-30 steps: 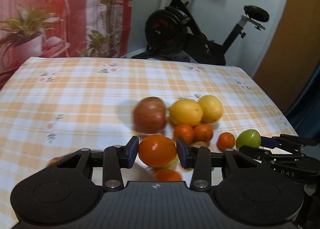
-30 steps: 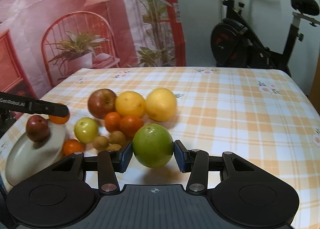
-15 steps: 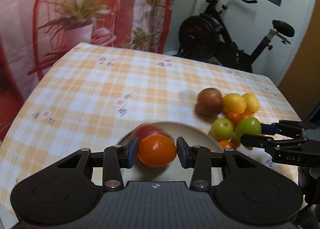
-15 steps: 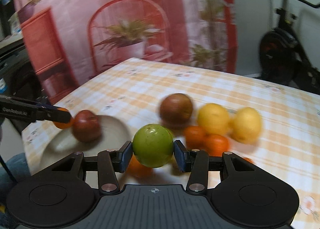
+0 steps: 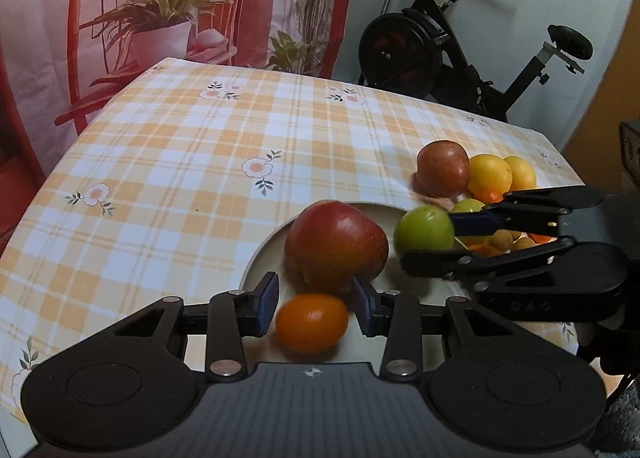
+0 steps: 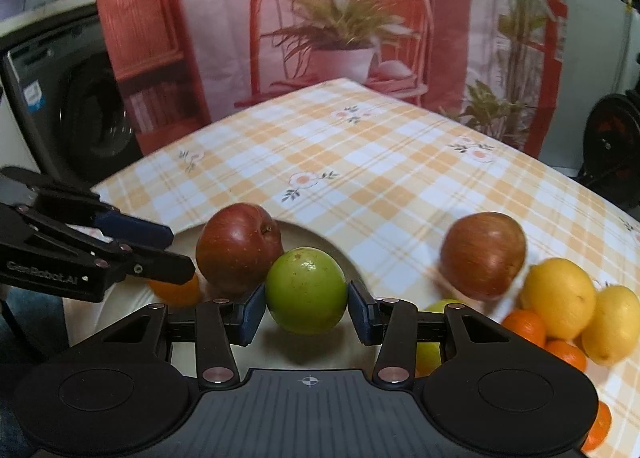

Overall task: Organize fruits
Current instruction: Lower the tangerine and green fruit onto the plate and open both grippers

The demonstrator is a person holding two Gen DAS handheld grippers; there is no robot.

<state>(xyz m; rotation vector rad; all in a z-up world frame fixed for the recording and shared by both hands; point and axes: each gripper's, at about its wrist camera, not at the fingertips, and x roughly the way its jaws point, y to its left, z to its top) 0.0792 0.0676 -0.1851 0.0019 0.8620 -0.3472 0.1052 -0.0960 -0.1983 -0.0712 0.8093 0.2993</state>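
A pale plate (image 5: 264, 258) holds a red apple (image 5: 336, 246). My left gripper (image 5: 314, 304) is open over the plate's near side; a small orange (image 5: 312, 322) lies loose between its fingers, clear of both pads. My right gripper (image 6: 306, 308) is shut on a green fruit (image 6: 306, 290) and holds it over the plate (image 6: 320, 236) next to the red apple (image 6: 238, 246). The right gripper also shows in the left wrist view (image 5: 428, 236), still holding the green fruit (image 5: 424, 227).
A pile of fruit lies right of the plate: a second red apple (image 6: 482, 254), two yellow citrus (image 6: 558, 298), several small oranges (image 6: 524, 326) and small brown fruits (image 5: 502, 238). An exercise bike (image 5: 440, 53) stands behind the checked table (image 5: 200, 161).
My left gripper opened and let go of the orange, which now rests on the plate. My right gripper carried the green fruit left, over the plate beside the apple.
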